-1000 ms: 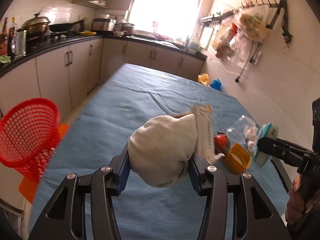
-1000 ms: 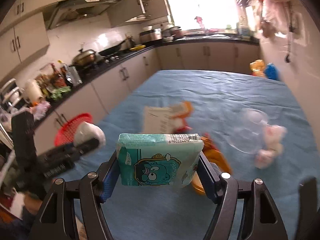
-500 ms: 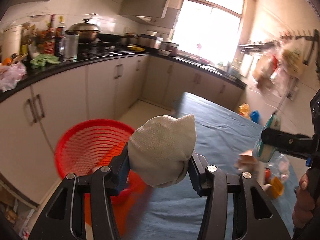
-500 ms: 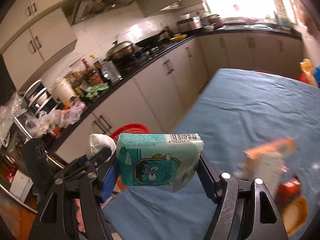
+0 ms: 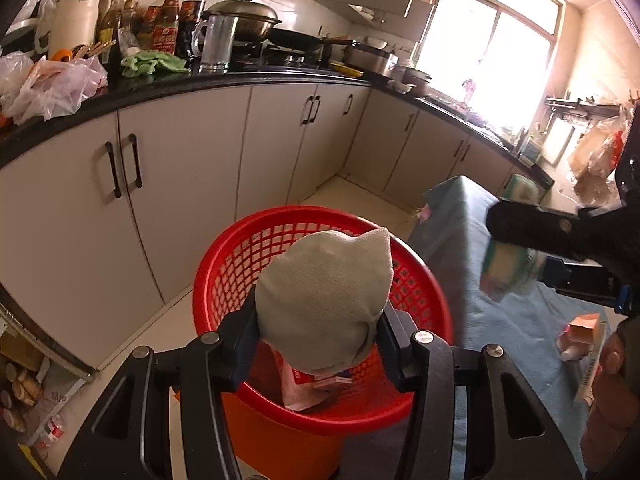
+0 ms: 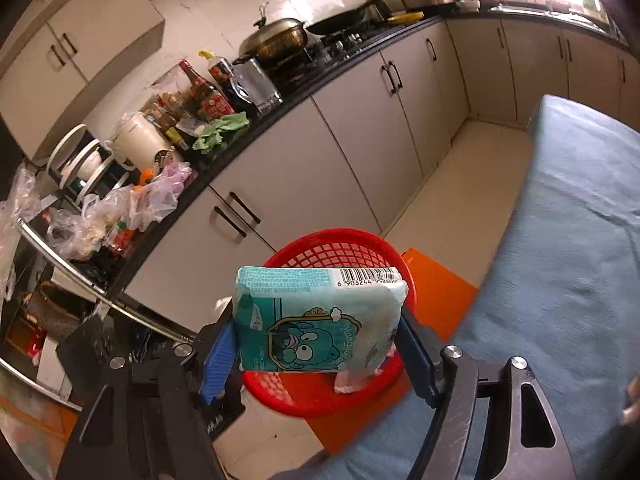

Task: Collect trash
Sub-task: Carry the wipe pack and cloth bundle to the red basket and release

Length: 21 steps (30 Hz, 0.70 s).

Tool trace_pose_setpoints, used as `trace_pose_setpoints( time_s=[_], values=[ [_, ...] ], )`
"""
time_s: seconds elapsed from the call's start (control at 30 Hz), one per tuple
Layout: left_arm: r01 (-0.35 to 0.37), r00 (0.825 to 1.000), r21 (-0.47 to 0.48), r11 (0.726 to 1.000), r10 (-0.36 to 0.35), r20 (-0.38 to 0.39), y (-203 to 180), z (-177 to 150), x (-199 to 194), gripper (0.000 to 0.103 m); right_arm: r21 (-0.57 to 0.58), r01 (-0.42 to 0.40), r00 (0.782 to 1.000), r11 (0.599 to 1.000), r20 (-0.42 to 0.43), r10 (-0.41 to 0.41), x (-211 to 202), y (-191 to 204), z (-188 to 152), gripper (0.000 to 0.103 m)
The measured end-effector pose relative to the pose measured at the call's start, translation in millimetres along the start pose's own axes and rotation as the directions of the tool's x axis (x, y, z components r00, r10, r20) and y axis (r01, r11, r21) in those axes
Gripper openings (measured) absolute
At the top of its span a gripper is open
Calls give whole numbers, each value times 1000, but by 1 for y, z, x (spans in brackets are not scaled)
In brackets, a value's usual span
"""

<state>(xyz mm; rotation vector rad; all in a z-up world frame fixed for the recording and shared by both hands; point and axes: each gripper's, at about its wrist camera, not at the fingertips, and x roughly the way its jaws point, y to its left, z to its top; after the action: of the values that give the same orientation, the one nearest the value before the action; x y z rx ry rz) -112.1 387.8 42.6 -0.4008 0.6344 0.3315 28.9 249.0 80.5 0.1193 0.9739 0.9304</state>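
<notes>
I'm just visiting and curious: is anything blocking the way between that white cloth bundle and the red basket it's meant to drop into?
Nothing visible does. The white cloth bundle sits gripped in the left fingers directly over the open red basket, which holds only a few wrappers at the bottom. The tissue pack in the right fingers is off to the side.

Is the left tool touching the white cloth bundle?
Touching. The left wrist view shows the left tool with both pads pressed against the sides of the white cloth bundle.
</notes>
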Motion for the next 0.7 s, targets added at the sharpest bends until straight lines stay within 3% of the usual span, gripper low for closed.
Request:
trace_pose_setpoints(
  time_s=[0.07,0.17,0.3,0.5,0.7],
  values=[
    [-9,1000,-8,1000,9,-2,3,-1,3,55,11,2,1000,1000,-11,-1,11,-1,5,78],
    [-17,1000,-32,999,17,-6,6,1,6,72,20,-4,999,1000,-32,4,21,-4,8,81],
    [-13,1000,-52,999,13,9,6,3,1,81,22,1,1000,1000,-29,0,21,-5,12,84],
    [13,999,-32,999,-12,29,-7,-3,-16,81,13,1,1000,1000,16,-1,-7,-7,4,85],
    [72,997,40,997,-73,29,-43,-20,-33,82,-5,28,998,1000,65,-27,-56,-17,-28,85]
  ],
)
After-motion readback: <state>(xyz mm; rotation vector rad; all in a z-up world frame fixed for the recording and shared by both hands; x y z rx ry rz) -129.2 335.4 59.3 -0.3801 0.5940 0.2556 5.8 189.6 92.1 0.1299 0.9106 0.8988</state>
